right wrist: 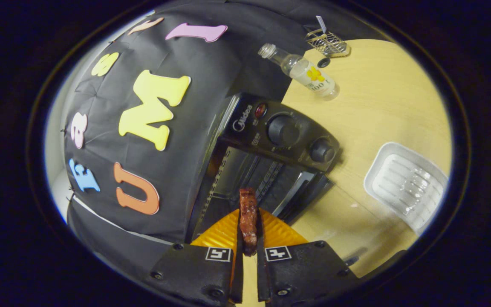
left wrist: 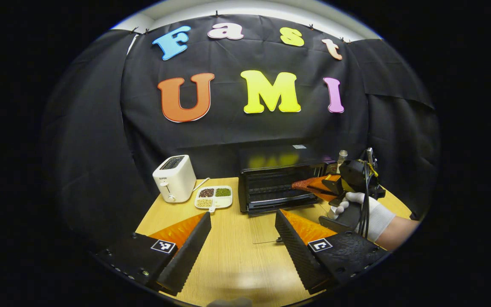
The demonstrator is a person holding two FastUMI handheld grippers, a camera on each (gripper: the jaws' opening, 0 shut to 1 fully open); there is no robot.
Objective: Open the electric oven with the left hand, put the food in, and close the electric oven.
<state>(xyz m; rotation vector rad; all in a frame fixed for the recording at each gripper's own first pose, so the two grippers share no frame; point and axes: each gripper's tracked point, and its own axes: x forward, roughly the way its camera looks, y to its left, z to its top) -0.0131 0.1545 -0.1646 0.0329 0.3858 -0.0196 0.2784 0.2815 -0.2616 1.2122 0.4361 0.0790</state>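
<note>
The black electric oven [left wrist: 271, 187] stands at the back of the wooden table with its door [left wrist: 279, 207] folded down and the wire rack inside showing. In the left gripper view, a white-gloved hand [left wrist: 358, 204] holds my right gripper [left wrist: 319, 186] at the oven's right front, with a reddish-brown slice of food [left wrist: 302, 184] reaching into the opening. In the right gripper view, the same food [right wrist: 248, 219] stands on edge, with my right gripper [right wrist: 249, 212] shut on it in front of the oven [right wrist: 288, 132] cavity. My left gripper [left wrist: 243, 215] hangs open over the table, short of the oven.
A white toaster [left wrist: 174, 178] and a divided dish of beans [left wrist: 214, 197] sit left of the oven. A clear bottle [right wrist: 305, 72], a small wire basket [right wrist: 327, 42] and a white ribbed tray [right wrist: 407, 183] lie on the table to the oven's right.
</note>
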